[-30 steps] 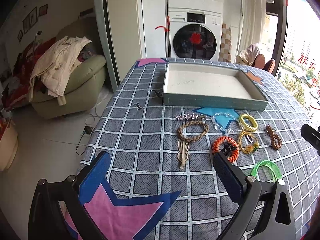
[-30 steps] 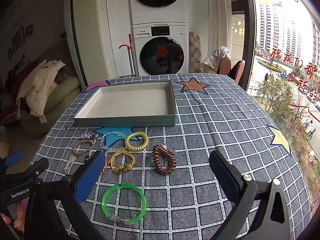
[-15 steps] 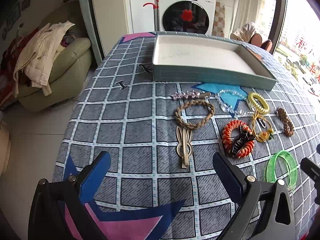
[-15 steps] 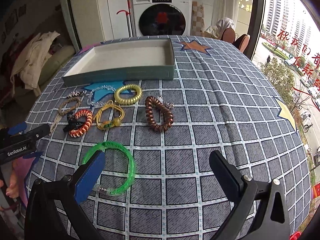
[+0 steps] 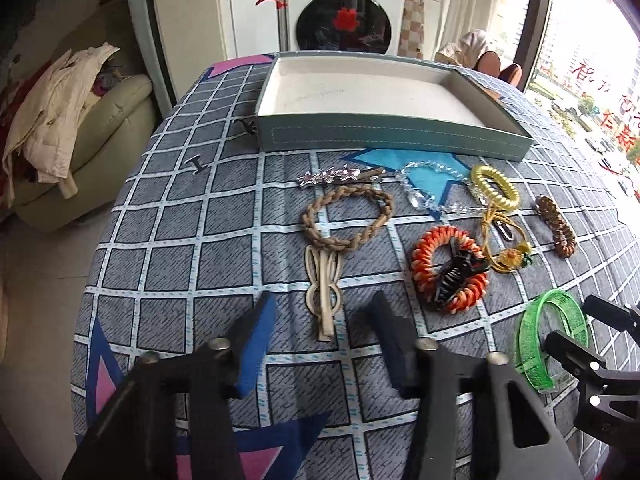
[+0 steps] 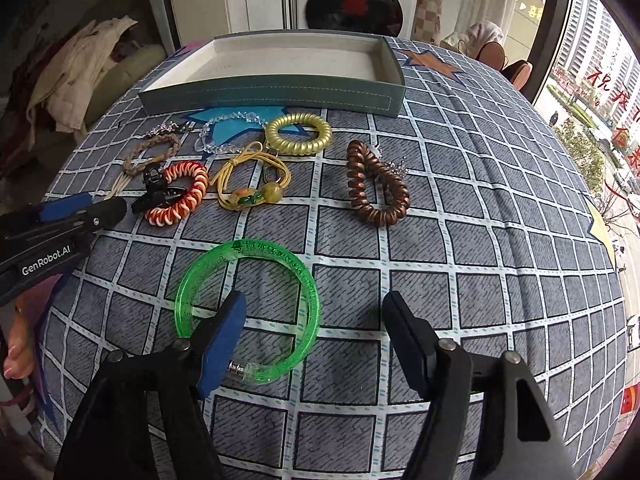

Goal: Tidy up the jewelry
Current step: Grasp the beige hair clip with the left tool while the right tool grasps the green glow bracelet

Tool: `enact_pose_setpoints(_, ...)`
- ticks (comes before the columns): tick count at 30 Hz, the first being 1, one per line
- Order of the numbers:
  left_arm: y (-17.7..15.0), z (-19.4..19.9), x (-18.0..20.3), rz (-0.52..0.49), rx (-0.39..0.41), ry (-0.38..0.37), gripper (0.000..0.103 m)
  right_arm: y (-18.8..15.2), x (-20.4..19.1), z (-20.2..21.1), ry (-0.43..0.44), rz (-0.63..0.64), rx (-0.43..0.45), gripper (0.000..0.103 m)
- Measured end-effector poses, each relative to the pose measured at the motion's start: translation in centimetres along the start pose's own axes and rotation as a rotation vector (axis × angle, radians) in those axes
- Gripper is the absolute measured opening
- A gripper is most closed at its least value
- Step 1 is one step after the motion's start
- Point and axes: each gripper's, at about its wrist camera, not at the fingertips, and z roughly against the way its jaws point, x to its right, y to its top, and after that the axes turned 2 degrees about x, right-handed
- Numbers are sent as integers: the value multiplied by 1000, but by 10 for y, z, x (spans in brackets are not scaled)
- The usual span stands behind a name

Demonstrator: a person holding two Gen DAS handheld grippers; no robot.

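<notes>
Two grippers closing, neither gripping yet. Left gripper (image 5: 322, 334) straddles the cream hair clip (image 5: 323, 285): light, stiff, best pinched across its stem. Right gripper (image 6: 314, 330) brackets the green bangle (image 6: 248, 308)'s near rim: rigid, slick. Tray (image 6: 272, 98) beyond.

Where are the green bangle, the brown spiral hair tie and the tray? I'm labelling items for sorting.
green bangle (image 6: 308, 280): right wrist view, on its right-hand arc.
brown spiral hair tie (image 6: 356, 178): right wrist view, on its left coil.
tray (image 6: 272, 96): right wrist view, on its near outer wall.
</notes>
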Motion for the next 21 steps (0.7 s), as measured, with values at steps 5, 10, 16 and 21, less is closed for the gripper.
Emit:
enact_pose_setpoints(5, 1, 2, 1, -14, 0, -29, 36, 2, -2, 2, 15, 10, 0, 38)
enact_pose_setpoints(10, 2, 7, -5, 12, -3, -61, 31, 5, 0, 2, 43, 1, -1, 8)
enact_pose_setpoints(16, 4, 21, -10, 15, 12, -91, 27, 11, 6, 12, 85, -11, 38, 8)
enact_pose_setpoints(21, 17, 35, -12, 17, 41, -112, 26, 32, 14, 27, 131, -36, 84, 8)
